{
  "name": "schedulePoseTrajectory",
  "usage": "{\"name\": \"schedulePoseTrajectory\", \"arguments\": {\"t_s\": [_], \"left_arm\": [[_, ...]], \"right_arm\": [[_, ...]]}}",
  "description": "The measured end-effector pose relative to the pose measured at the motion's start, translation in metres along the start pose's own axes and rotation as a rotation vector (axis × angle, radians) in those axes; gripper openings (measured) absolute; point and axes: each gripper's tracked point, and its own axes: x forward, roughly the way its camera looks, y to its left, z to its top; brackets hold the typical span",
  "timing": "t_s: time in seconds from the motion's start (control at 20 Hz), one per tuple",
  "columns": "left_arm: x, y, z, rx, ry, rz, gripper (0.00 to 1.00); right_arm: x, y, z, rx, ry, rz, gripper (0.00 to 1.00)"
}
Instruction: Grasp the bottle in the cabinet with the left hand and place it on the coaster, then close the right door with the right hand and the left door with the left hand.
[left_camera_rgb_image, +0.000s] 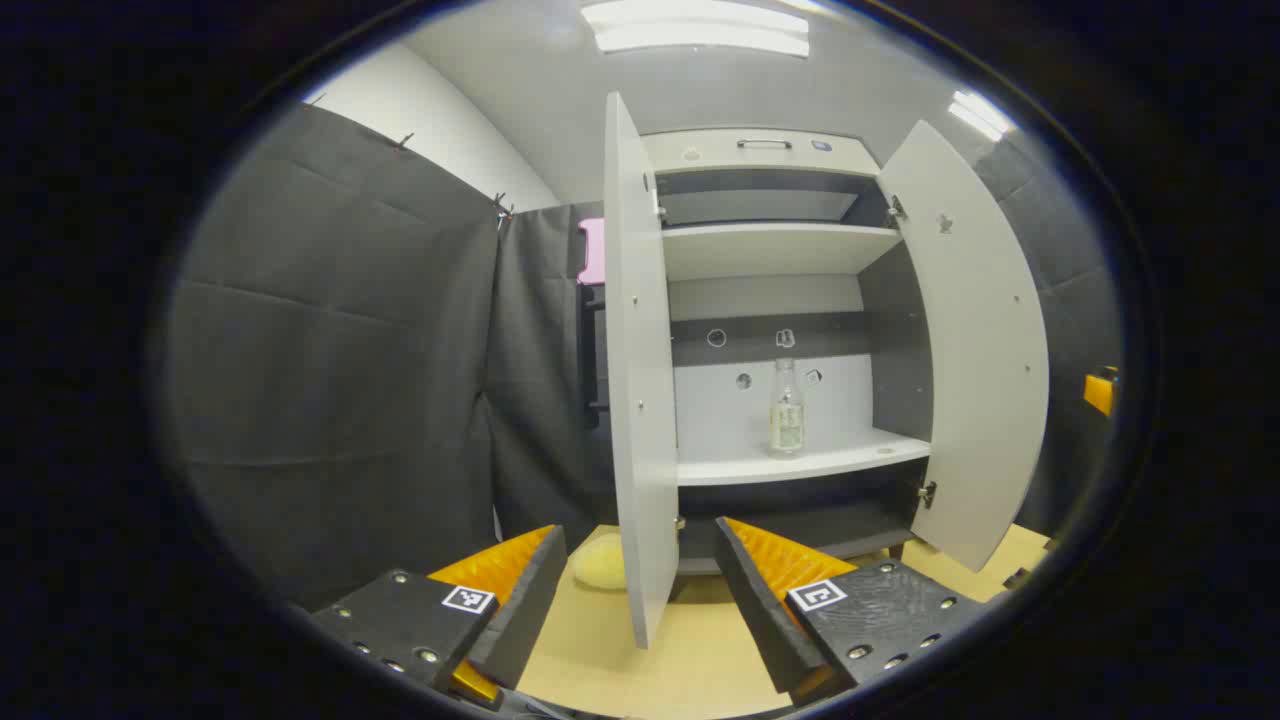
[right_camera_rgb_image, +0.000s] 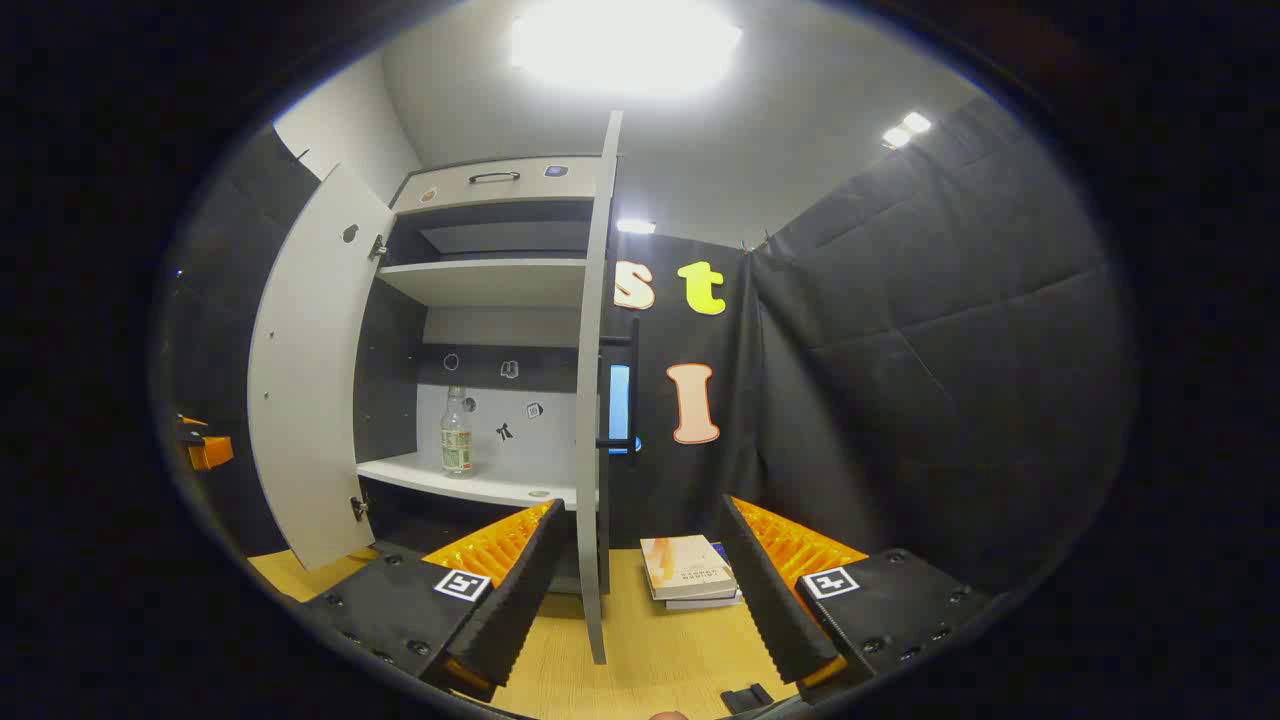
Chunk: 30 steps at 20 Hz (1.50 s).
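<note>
On the lower shelf (left_camera_rgb_image: 850, 462) of the open cabinet (left_camera_rgb_image: 770, 150), a clear glass bottle (left_camera_rgb_image: 787, 410) with a pale label stands upright, set back from the shelf's front edge and roughly midway between its two ends; nothing touches it. In the right gripper view the same bottle (right_camera_rgb_image: 456, 434) stands toward the left end of that shelf, near the cabinet's dark side wall. Both doors hang wide open: the left door (left_camera_rgb_image: 640, 400) is seen nearly edge-on in the left gripper view, and the right door (left_camera_rgb_image: 975, 340) swings out to the other side. Near the left door's bottom corner, a pale yellow round coaster (left_camera_rgb_image: 600, 562) lies on the wooden tabletop (left_camera_rgb_image: 640, 660).

The left gripper (left_camera_rgb_image: 640, 590) is spread wide, its fingers apart with the left door's lower edge between them, holding nothing. The right gripper (right_camera_rgb_image: 640, 585) is likewise spread and empty, with the right door's (right_camera_rgb_image: 597, 400) edge rising between its fingers. Beyond it, a small stack of books (right_camera_rgb_image: 688, 570) rests on the tabletop close to the booth wall.
</note>
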Motion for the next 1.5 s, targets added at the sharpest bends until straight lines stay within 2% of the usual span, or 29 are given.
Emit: {"name": "schedulePoseTrajectory", "arguments": {"t_s": [0.7,0.75,0.8,0.9,1.15,1.5], "left_arm": [[-0.013,0.015,0.007,0.003,-0.018,0.033,0.89],[-0.014,0.013,0.009,0.002,-0.021,0.032,0.9],[-0.014,0.013,0.007,0.0,-0.02,0.031,0.9],[-0.016,0.01,0.008,0.001,-0.017,0.035,0.9],[-0.009,-0.026,0.013,0.007,-0.009,0.038,0.9],[0.005,-0.108,0.029,0.003,-0.027,0.005,0.92]], "right_arm": [[-0.005,0.001,0.009,-0.015,-0.009,0.027,0.97],[-0.006,-0.001,0.009,-0.015,-0.009,0.027,0.93],[-0.007,-0.002,0.008,-0.015,-0.008,0.029,0.97],[-0.005,-0.004,0.003,-0.022,-0.001,0.042,0.97],[0.001,-0.028,-0.009,-0.025,0.012,0.058,0.97],[0.013,-0.067,-0.027,0.005,0.028,0.088,0.97]]}}
